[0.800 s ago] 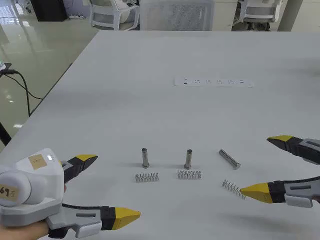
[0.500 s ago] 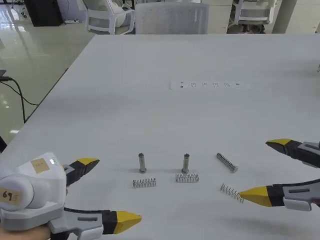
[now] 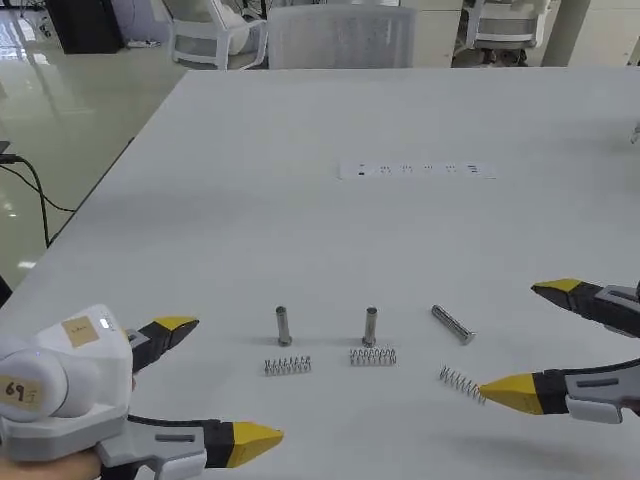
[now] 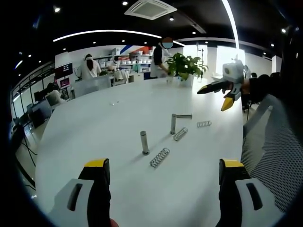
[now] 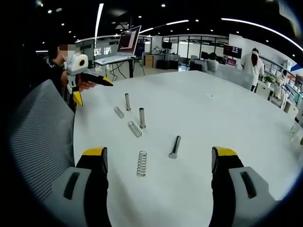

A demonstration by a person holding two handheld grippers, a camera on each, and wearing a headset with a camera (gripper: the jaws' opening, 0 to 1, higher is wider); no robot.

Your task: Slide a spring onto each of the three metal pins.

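Note:
Two metal pins stand upright on the white table: the left pin (image 3: 283,326) and the middle pin (image 3: 371,326). A third pin (image 3: 452,324) lies on its side to their right. A spring (image 3: 288,366) lies in front of the left pin, a second spring (image 3: 373,357) in front of the middle pin, and a third spring (image 3: 461,384) near the lying pin. My left gripper (image 3: 222,381) is open at the near left, apart from the parts. My right gripper (image 3: 540,339) is open at the right, its lower tip close to the third spring (image 5: 141,163).
A white power strip (image 3: 416,171) lies on the table beyond the pins. Office chairs (image 3: 340,35) stand past the far edge. The table's left edge drops to a glossy floor with a black cable (image 3: 35,195). People stand in the background of both gripper views.
The head camera tilted a little, so the whole picture shifted. Both grippers and the parts stay about where they were.

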